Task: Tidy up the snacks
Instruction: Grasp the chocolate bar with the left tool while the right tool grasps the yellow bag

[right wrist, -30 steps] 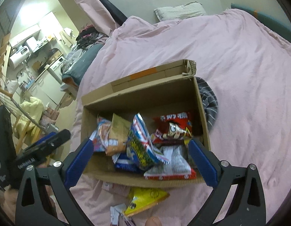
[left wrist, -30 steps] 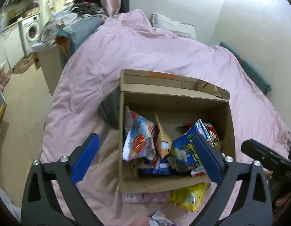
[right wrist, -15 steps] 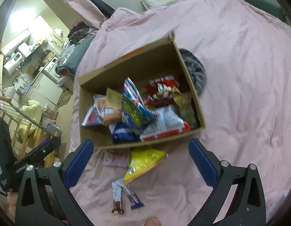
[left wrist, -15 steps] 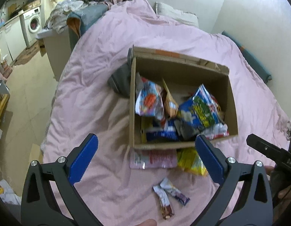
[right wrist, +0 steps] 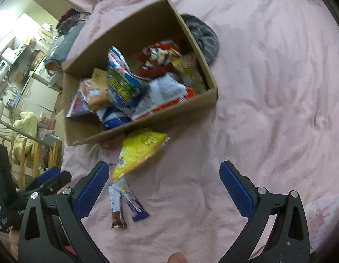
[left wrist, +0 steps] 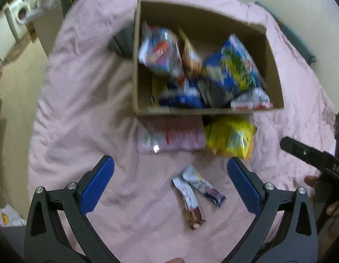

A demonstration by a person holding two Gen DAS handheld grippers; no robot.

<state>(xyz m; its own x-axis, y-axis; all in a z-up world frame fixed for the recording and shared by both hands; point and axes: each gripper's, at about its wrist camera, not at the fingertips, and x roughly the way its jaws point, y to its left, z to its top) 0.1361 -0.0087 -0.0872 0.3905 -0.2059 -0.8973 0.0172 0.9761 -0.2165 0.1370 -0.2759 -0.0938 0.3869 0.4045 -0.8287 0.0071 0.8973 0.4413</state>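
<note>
On the bed [left wrist: 86, 92], box [left wrist: 145, 109] already holds most snacks; yellow bag [left wrist: 231, 138], pink pack [left wrist: 173, 138] and two bars [left wrist: 195, 195] lie outside by its near wall; left tool [left wrist: 169, 188] and right tool [right wrist: 165, 188] both spread wide, empty.

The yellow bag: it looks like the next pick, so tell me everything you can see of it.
The yellow bag is a glossy, puffy foil snack pouch with a small print panel, sealed as far as the blur shows. It lies flat on the pink cover, its far end against the near wall of the box and beside a pink packet. Neither gripper touches it.
</note>
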